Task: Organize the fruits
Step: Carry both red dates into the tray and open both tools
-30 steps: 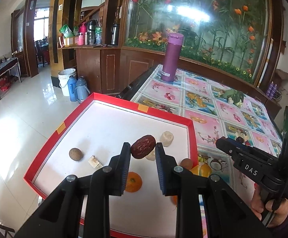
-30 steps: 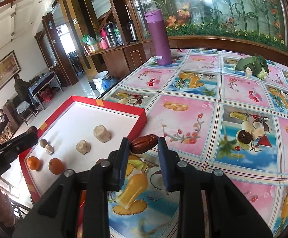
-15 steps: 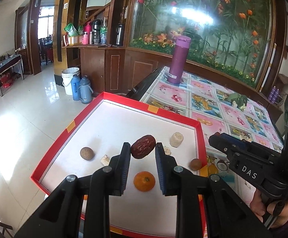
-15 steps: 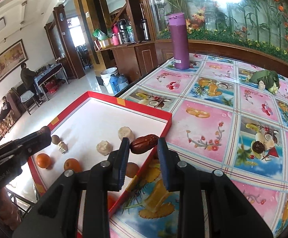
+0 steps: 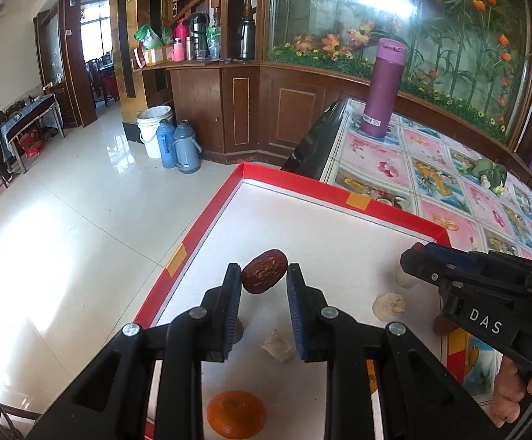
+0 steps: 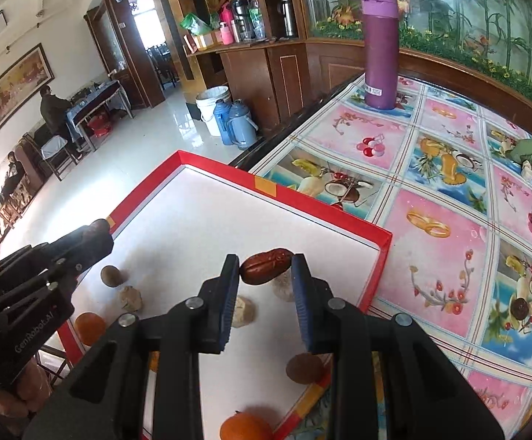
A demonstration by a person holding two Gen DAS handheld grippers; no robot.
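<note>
step: carrying dates into the red tray (image 5: 339,192) | left gripper (image 5: 262,286) is clamping a red date (image 5: 264,270) above the tray's 9 o'clock side | right gripper (image 6: 264,282) is pinching a second date (image 6: 266,266) near the 3 o'clock rim | next: probably lowering each beside like fruit, clear of the oranges (image 5: 236,418), before releasing
</note>
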